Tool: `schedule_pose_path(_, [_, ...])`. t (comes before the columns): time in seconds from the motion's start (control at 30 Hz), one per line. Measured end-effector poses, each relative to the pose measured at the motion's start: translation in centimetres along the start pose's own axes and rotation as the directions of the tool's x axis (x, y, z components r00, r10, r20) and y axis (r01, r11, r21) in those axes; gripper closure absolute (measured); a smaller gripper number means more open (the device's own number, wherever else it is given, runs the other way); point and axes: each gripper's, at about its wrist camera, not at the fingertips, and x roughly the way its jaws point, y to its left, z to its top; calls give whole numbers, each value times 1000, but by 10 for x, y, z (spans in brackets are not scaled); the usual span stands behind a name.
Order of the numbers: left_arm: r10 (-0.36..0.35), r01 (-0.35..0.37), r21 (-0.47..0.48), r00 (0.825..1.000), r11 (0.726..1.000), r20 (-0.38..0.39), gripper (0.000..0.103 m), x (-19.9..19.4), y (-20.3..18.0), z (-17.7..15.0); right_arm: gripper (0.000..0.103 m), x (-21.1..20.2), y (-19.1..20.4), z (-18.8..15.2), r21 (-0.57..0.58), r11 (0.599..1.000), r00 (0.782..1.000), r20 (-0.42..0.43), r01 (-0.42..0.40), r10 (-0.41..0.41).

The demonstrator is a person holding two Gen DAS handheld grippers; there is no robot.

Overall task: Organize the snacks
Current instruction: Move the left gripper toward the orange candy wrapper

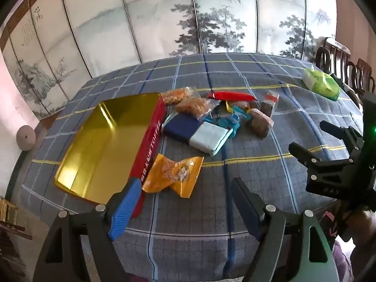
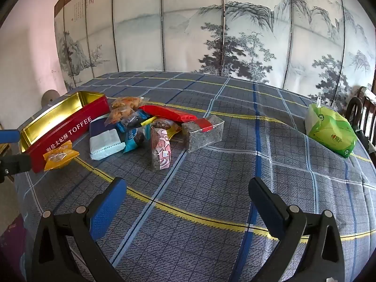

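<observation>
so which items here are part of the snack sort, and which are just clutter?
Job:
toffee tin
orange packet
snack pile
left claw and right claw, both open and empty

Clutter:
green tissue pack
painted screen
chair

An open red tin [image 2: 68, 129], gold inside, lies near the table's left edge, wrapped snacks [image 2: 150, 127] heaped beside it, an orange packet [image 1: 172, 176] touching its side.
</observation>
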Motion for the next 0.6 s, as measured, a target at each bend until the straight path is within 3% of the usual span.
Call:
schedule_pose_path(0.1, [-11, 12, -28, 1000, 1000, 29, 23, -3, 6, -7, 0, 0, 0, 0, 0, 1000, 1000, 2, 1, -1])
schedule_pose_path(0.2, [-33, 32, -29, 999, 999, -41, 23, 9, 9, -5, 0, -1, -1, 0, 4, 1000, 1000, 4, 0, 0])
schedule_pose_path(0.33, [-33, 33, -7, 996, 999, -78, 23, 15, 2, -3, 0, 0, -1, 0, 1, 1000, 1000, 3, -1, 1])
schedule_pose_path(0.6, [-56, 57, 10, 995, 998, -82, 23, 20, 3, -1, 0, -1, -1, 0, 5, 1000, 1000, 3, -2, 2])
